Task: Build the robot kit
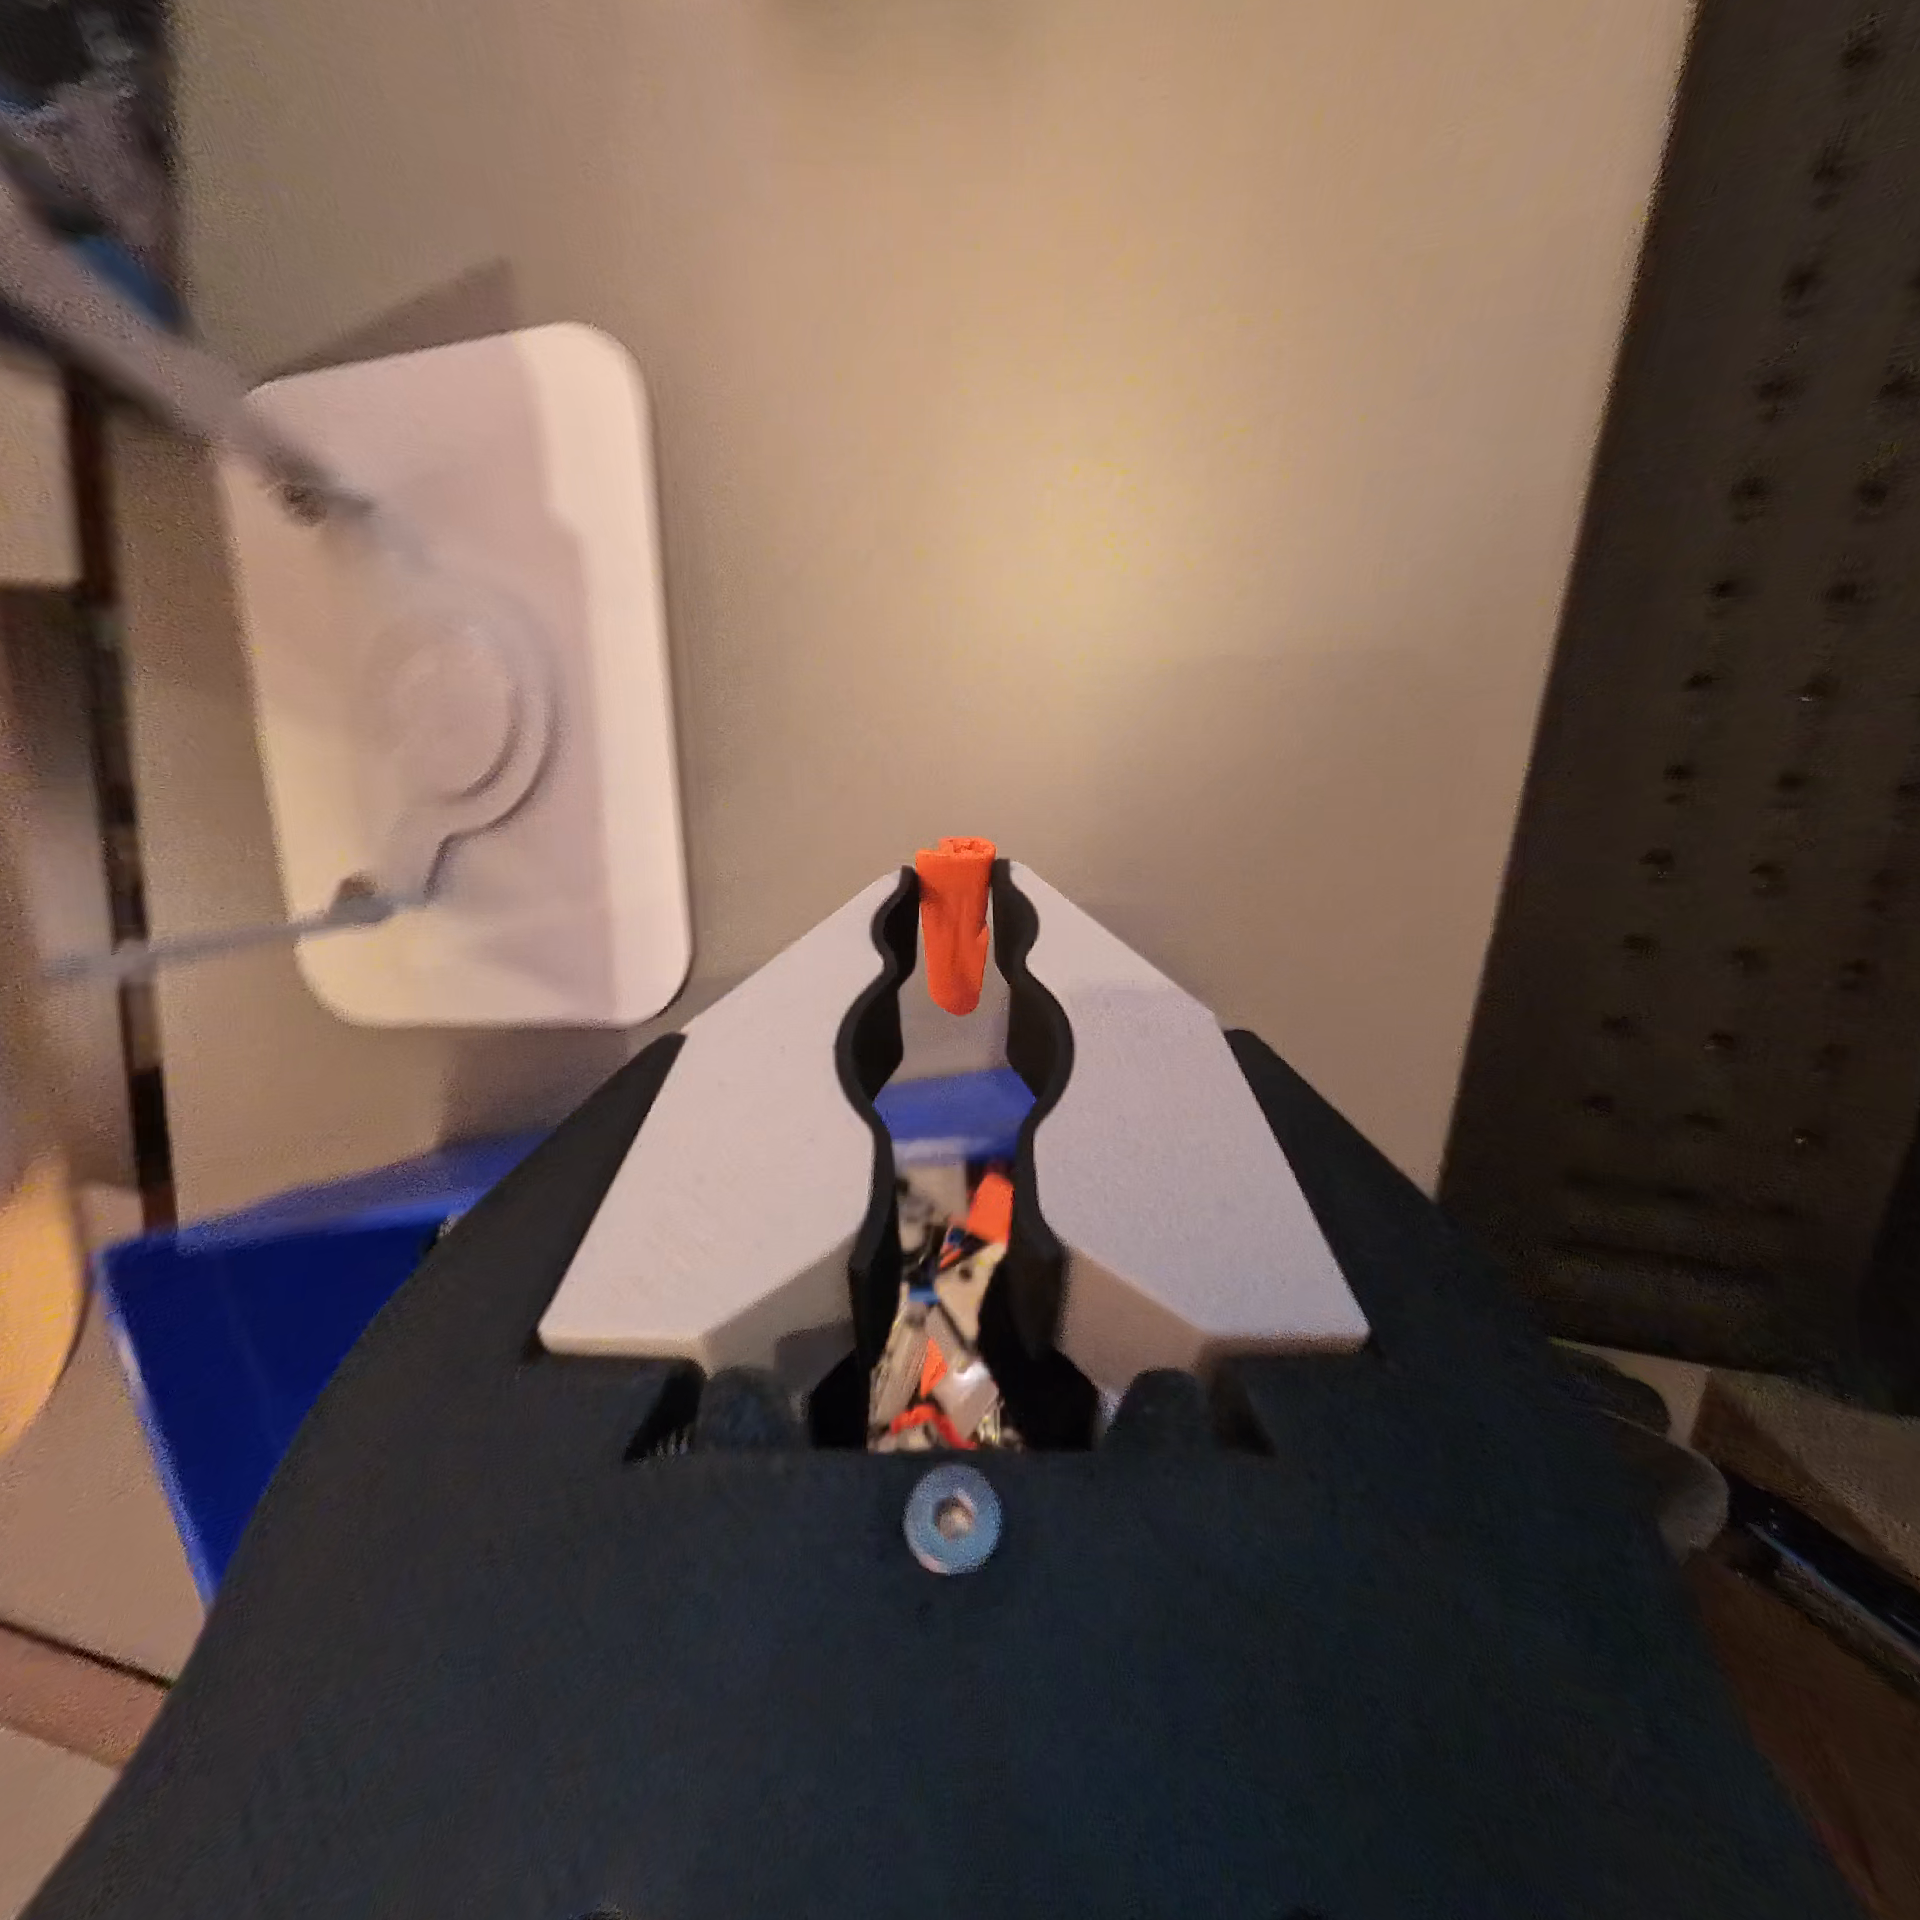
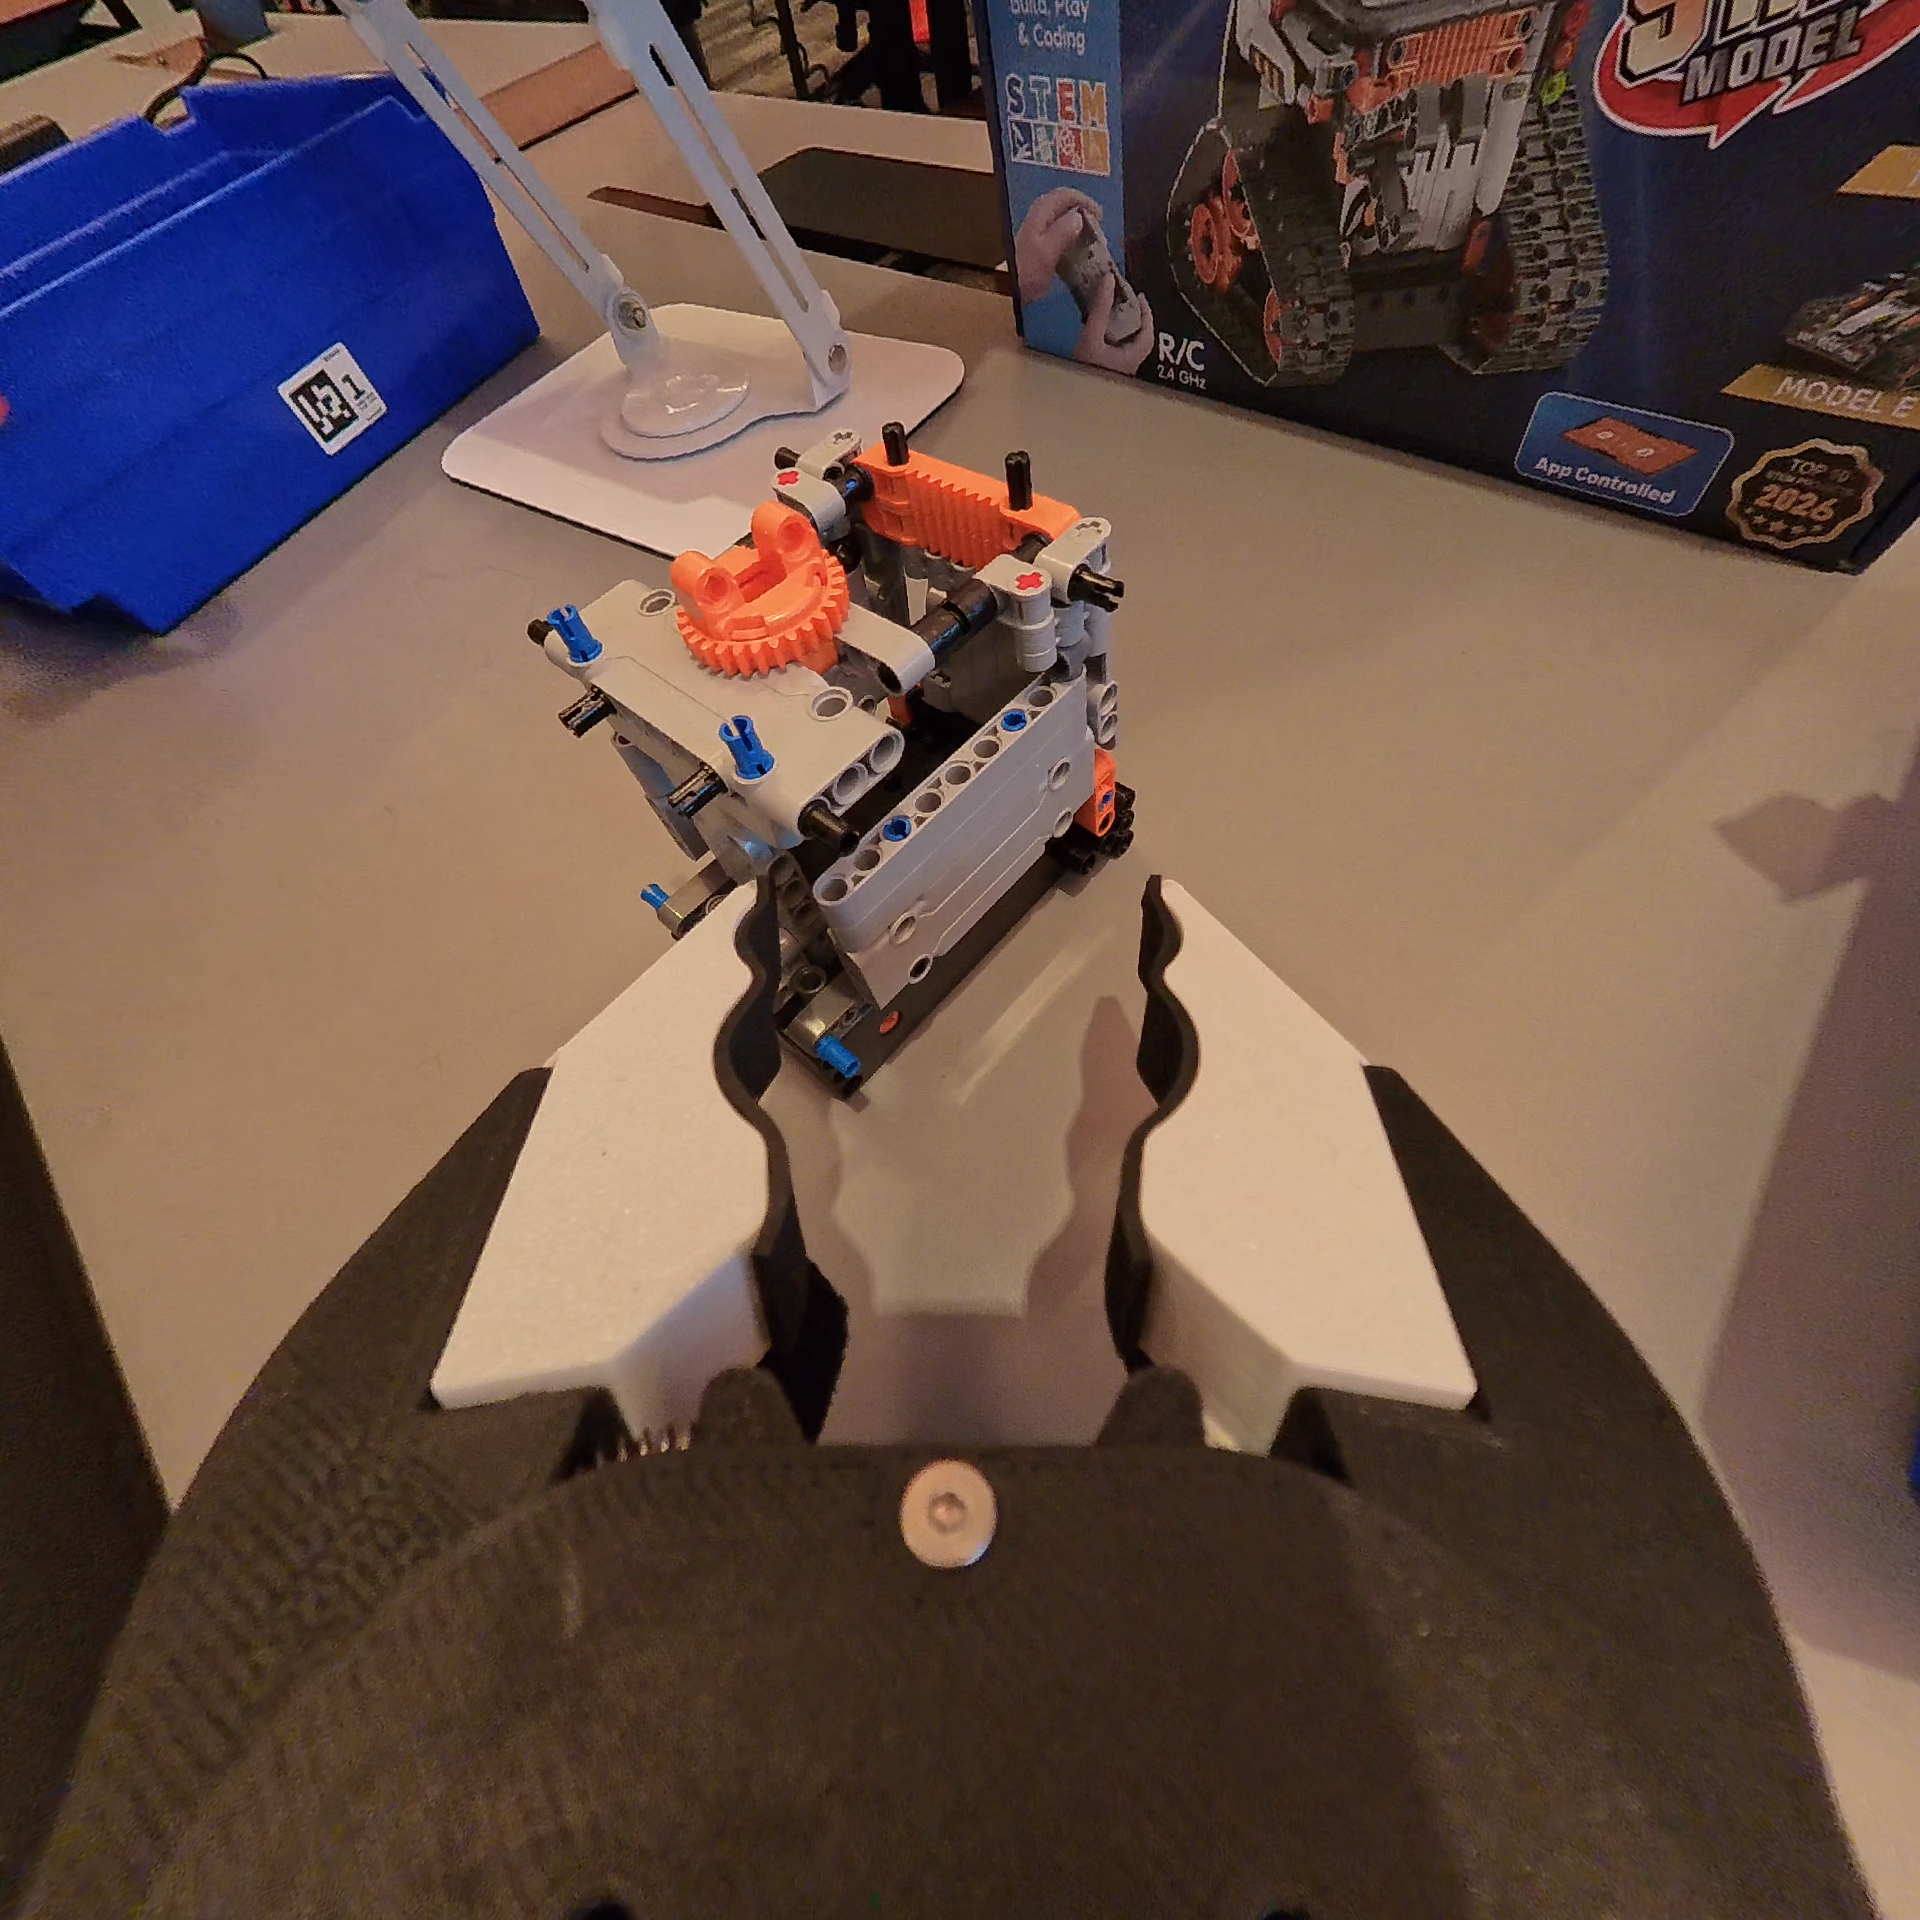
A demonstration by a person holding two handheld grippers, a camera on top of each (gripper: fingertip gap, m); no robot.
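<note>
**Two grippers, one small orange piece pinched**

Two fingertips of my left gripper point(image 1: 954, 883) pinch a small orange plastic peg point(image 1: 954, 930), a short tapered piece with a ridged top; it stands nearly upright, its top poking just above the tips and its lower end hanging free in the gap. Through that gap, toward 6 o'clock, I see a jumble of grey, orange and blue building parts inside a blue plastic bin point(image 1: 239, 1340), whose wall shows at 8 o'clock. At 10 o'clock lies a white rounded-rectangle stand base point(image 1: 582, 665), blurred, with thin grey struts rising from it. Beige tabletop fills 12 o'clock, and a dark perforated panel point(image 1: 1745, 727) stands at 3 o'clock.

My right gripper point(image 2: 951, 904) has its fingers spread apart, holding nothing. Its left finger point(image 2: 665, 1091) sits just beside, perhaps touching, the lower corner of a grey, orange and black building-block assembly point(image 2: 883, 707) standing on the grey table point(image 2: 1455, 831); I cannot tell if there is contact. An orange gear sits on top of the assembly, with blue and black pins sticking out of its sides. Beyond it at 11 o'clock is the white stand base point(image 2: 717, 416) with two slanted white arms. The blue bin point(image 2: 208, 343), bearing a square black-and-white marker sticker, lies at 10 o'clock. A printed cardboard toy box point(image 2: 1455, 239) picturing a tracked vehicle stands at 1 o'clock.
</note>
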